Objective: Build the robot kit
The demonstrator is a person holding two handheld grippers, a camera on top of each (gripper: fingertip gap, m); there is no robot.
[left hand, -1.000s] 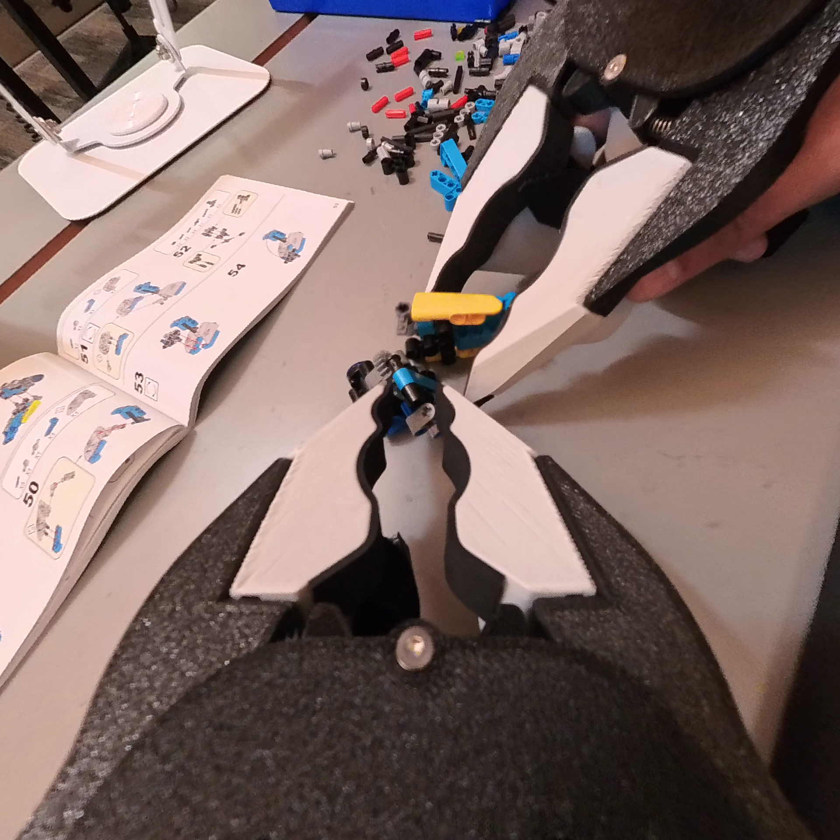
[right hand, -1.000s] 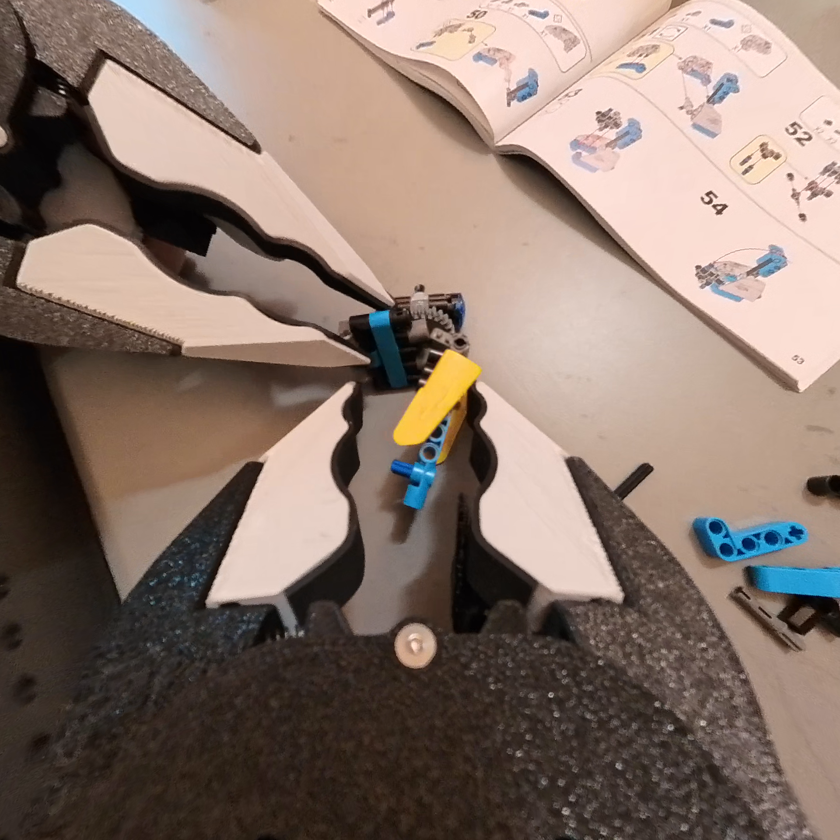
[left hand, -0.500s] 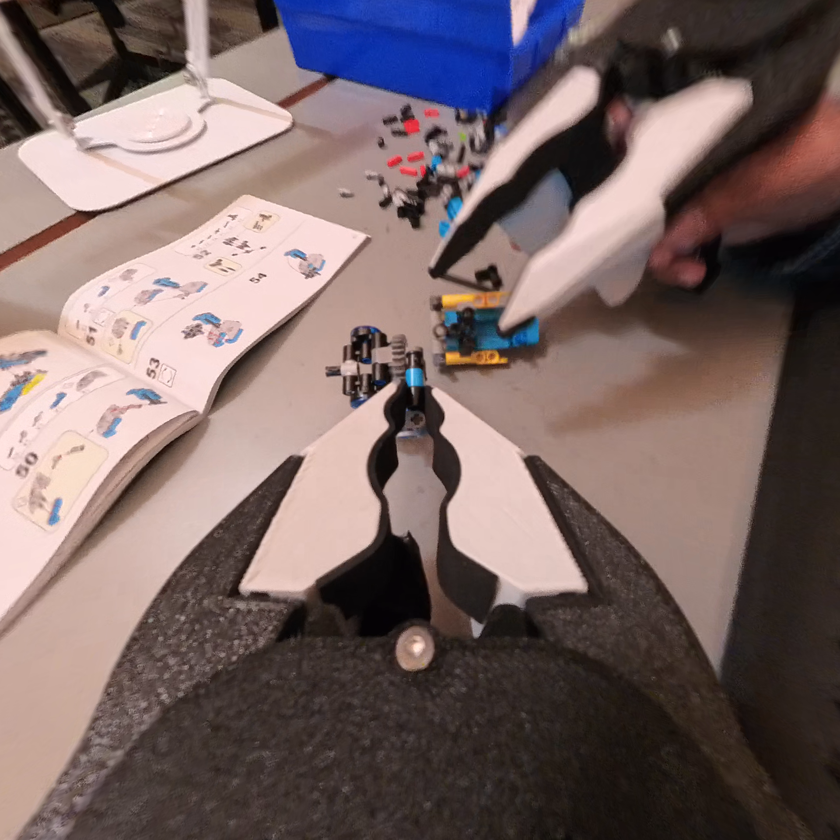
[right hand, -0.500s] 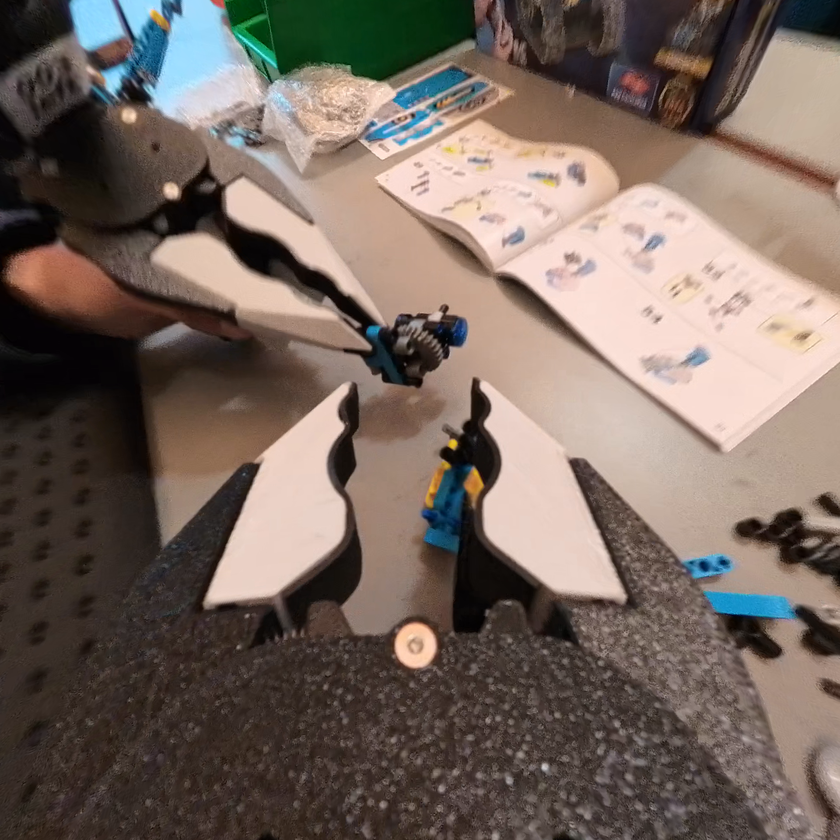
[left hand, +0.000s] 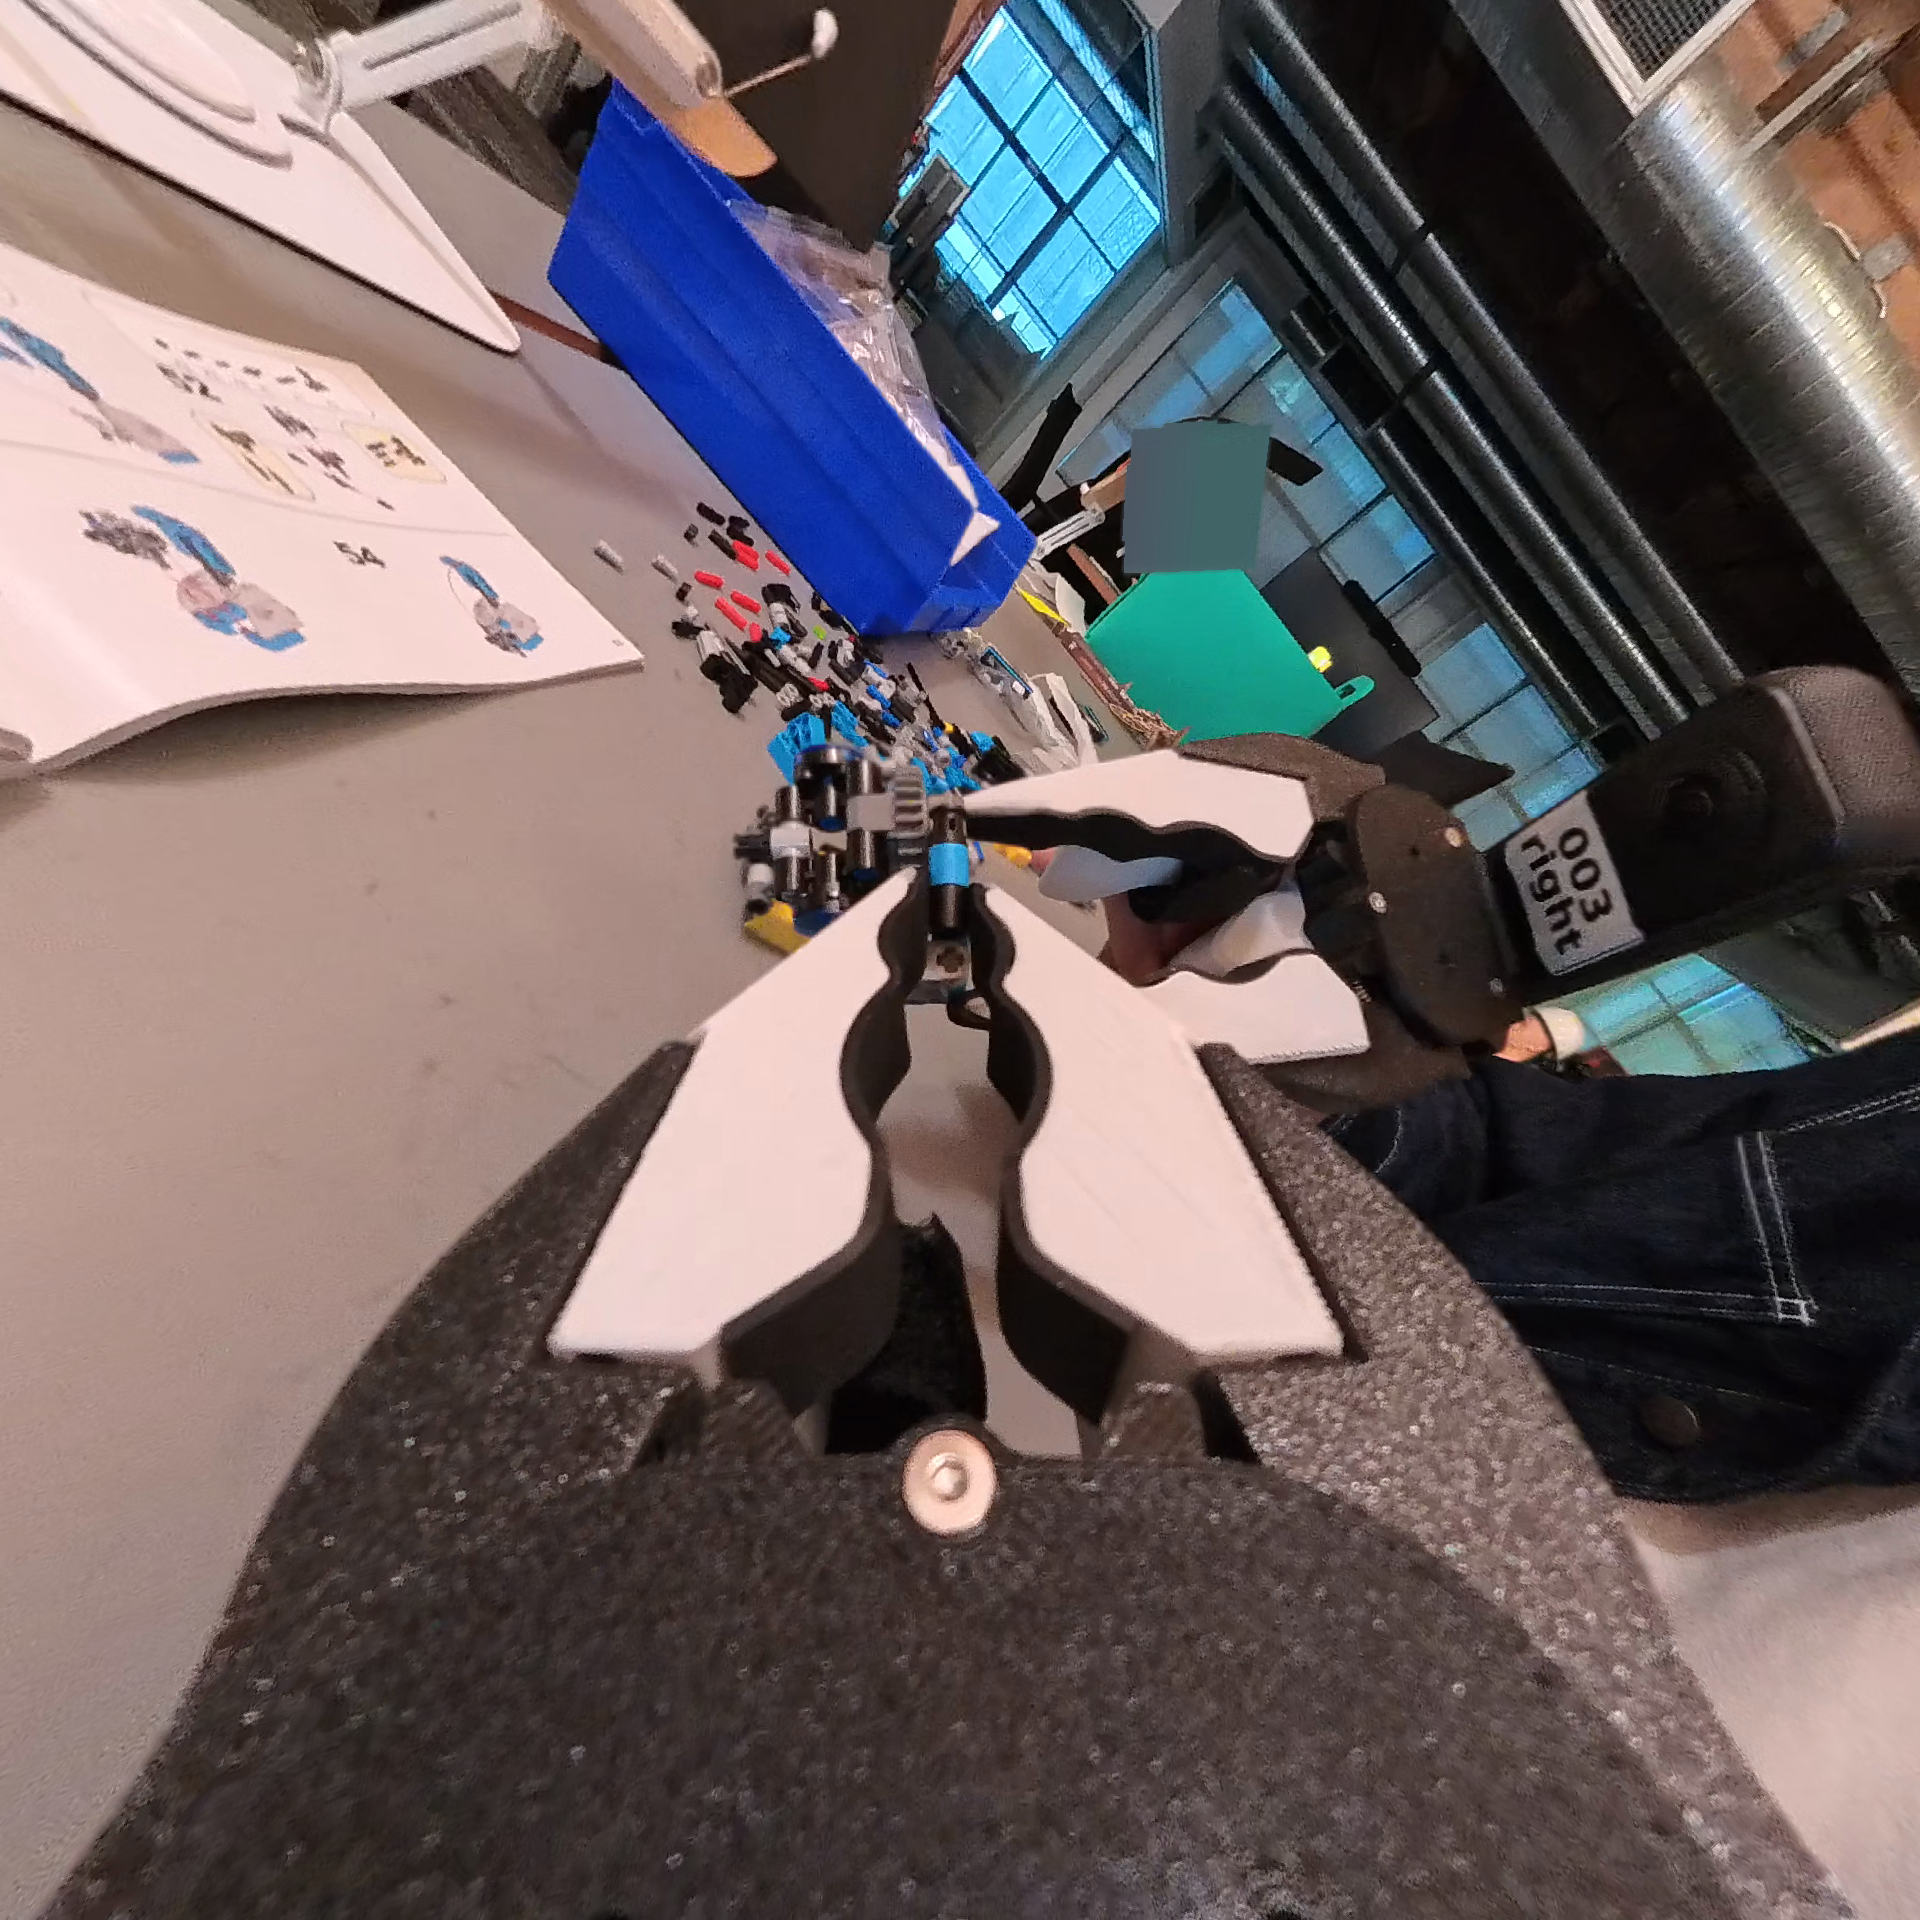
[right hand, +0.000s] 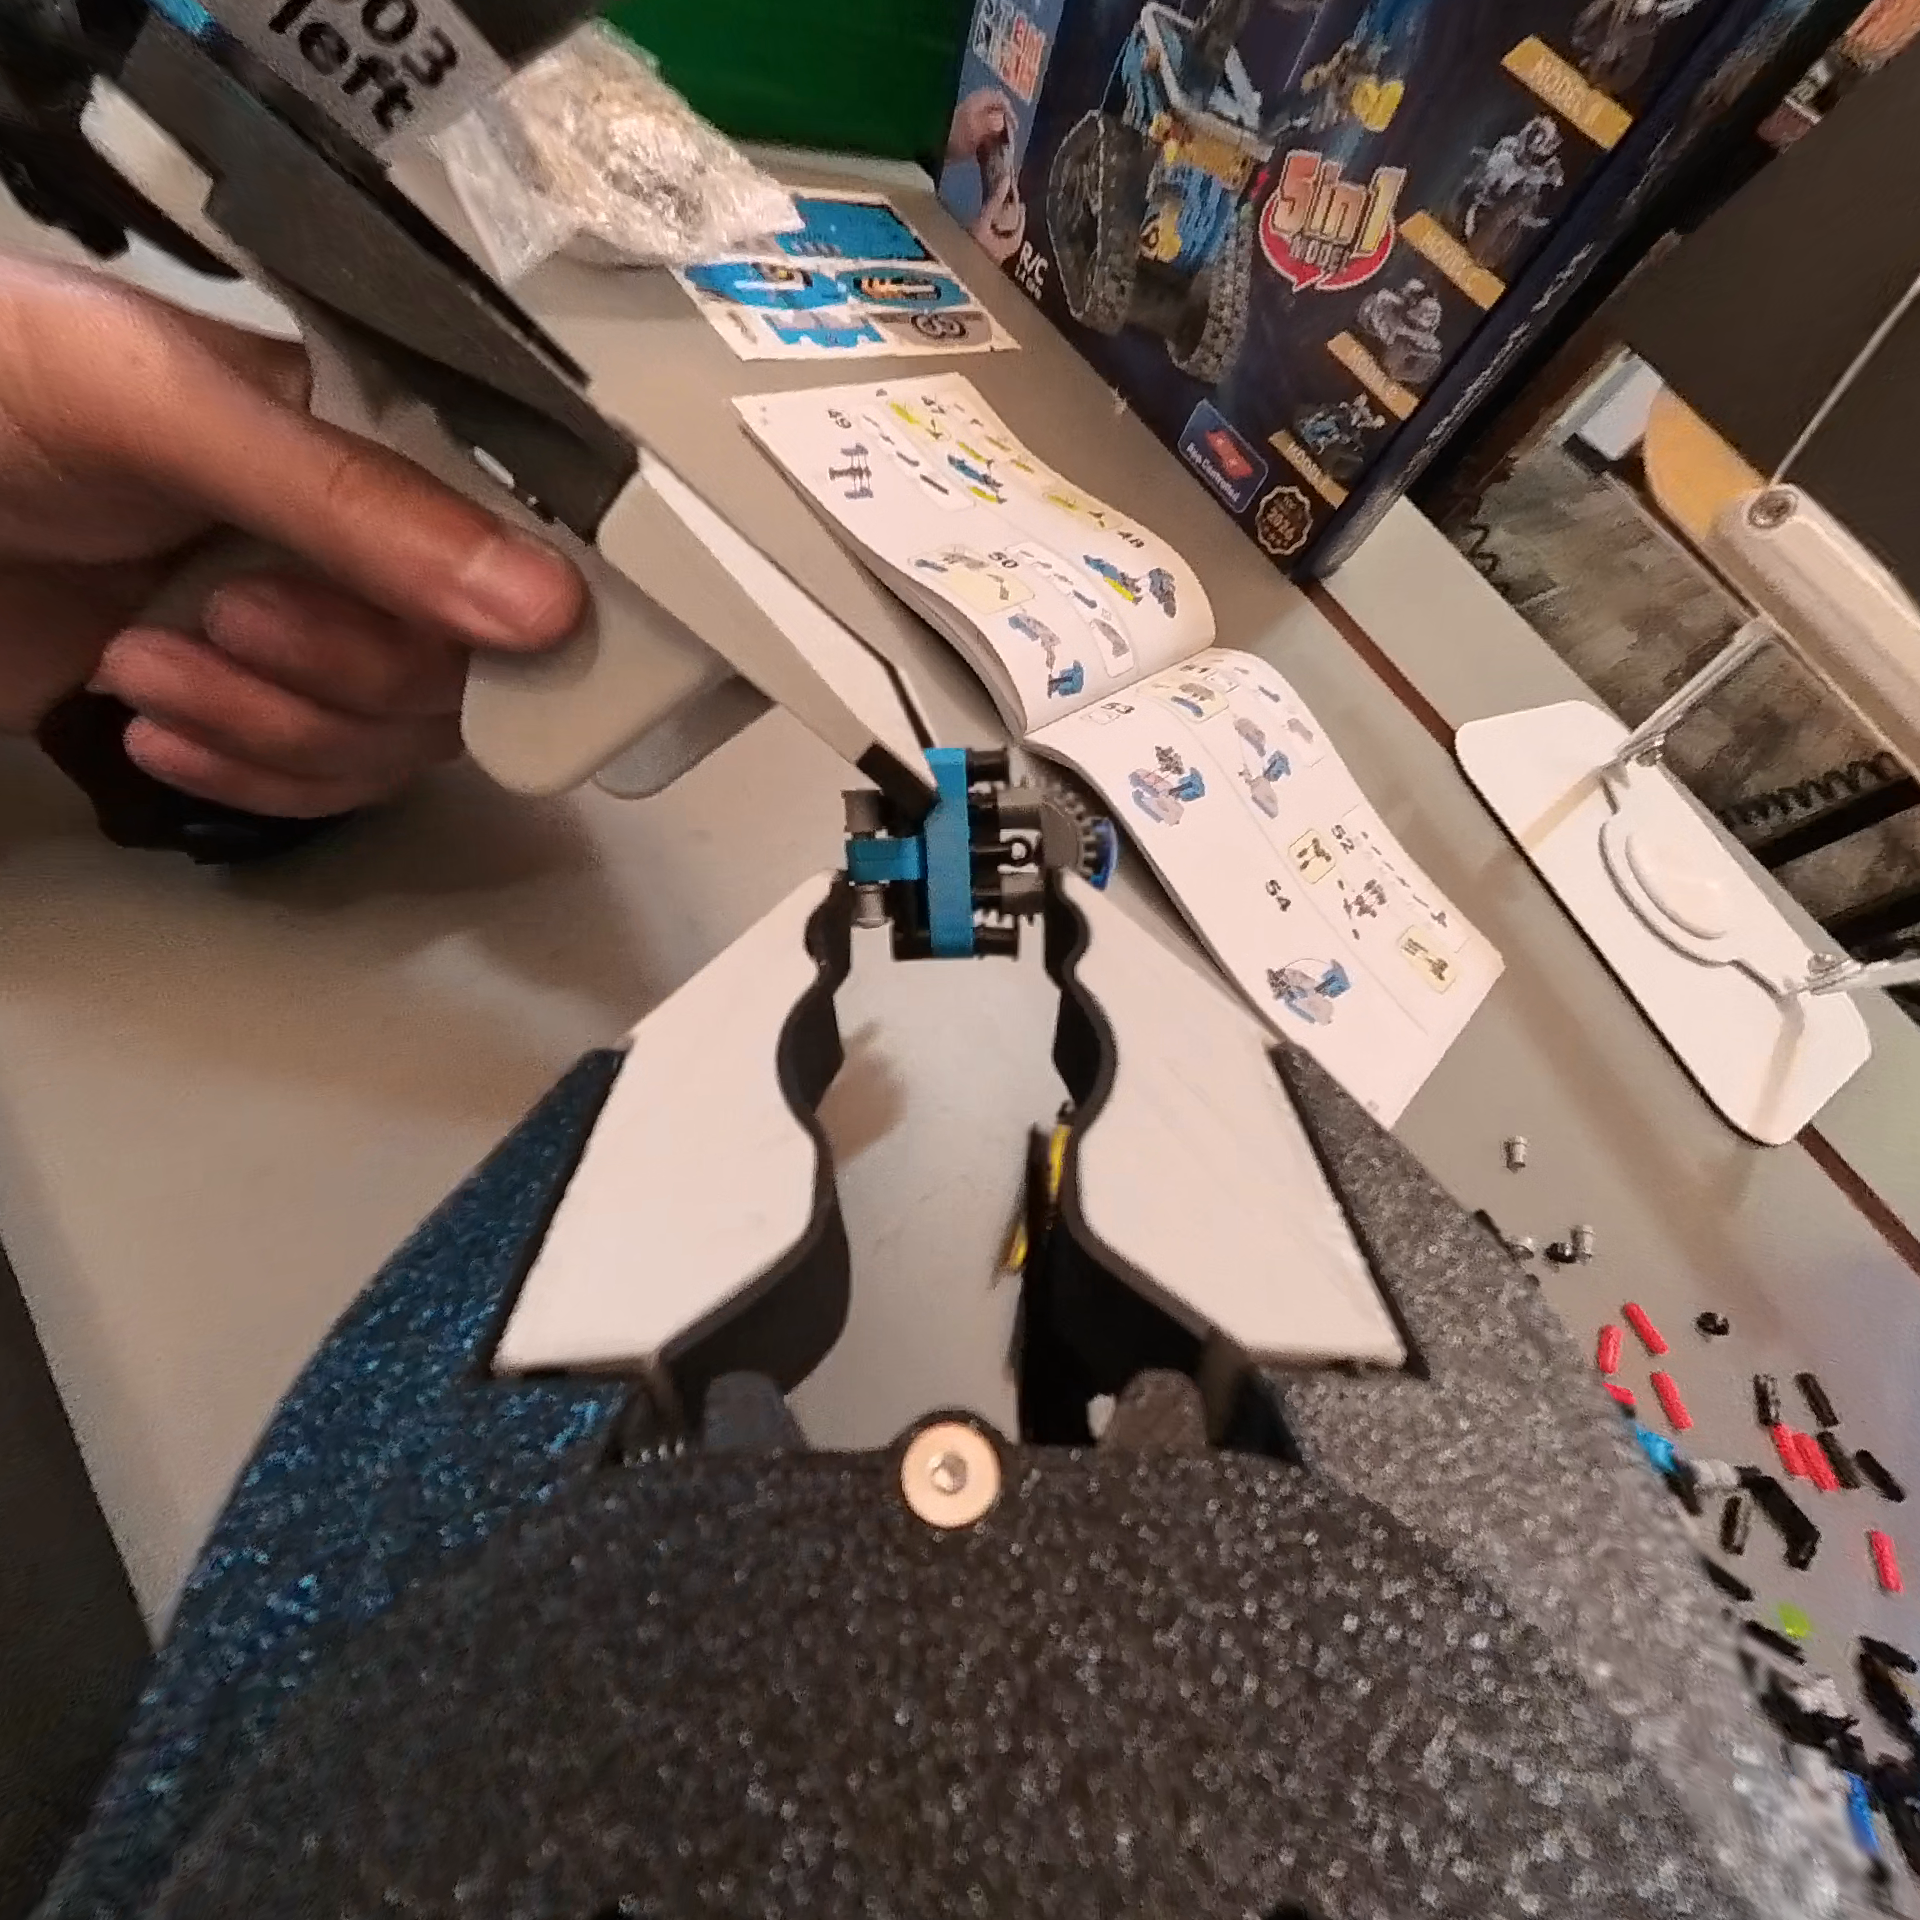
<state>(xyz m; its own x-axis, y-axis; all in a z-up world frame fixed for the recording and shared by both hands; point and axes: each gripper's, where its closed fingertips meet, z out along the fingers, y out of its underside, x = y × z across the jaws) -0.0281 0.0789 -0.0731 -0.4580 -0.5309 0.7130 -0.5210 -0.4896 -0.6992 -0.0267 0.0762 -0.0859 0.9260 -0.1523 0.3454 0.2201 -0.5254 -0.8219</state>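
Grey table [right hand: 312,997] fills both views, with windows behind in the left wrist view. Held above it is a small black, grey and blue brick assembly [right hand: 966,862]. The left gripper [left hand: 940,904] has its jaws clamped on the assembly's blue-banded end. The right gripper [right hand: 951,904] has its jaws apart, their tips at either side of the assembly. An open instruction booklet [right hand: 1226,821] lies just beyond, loose small pieces [left hand: 790,644] beside a blue bin [left hand: 769,353].

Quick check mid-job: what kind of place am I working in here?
Likely a workshop or lab table set up for a brick-kit build: an open instruction booklet, loose small parts beside a blue bin, and exposed ducting overhead.
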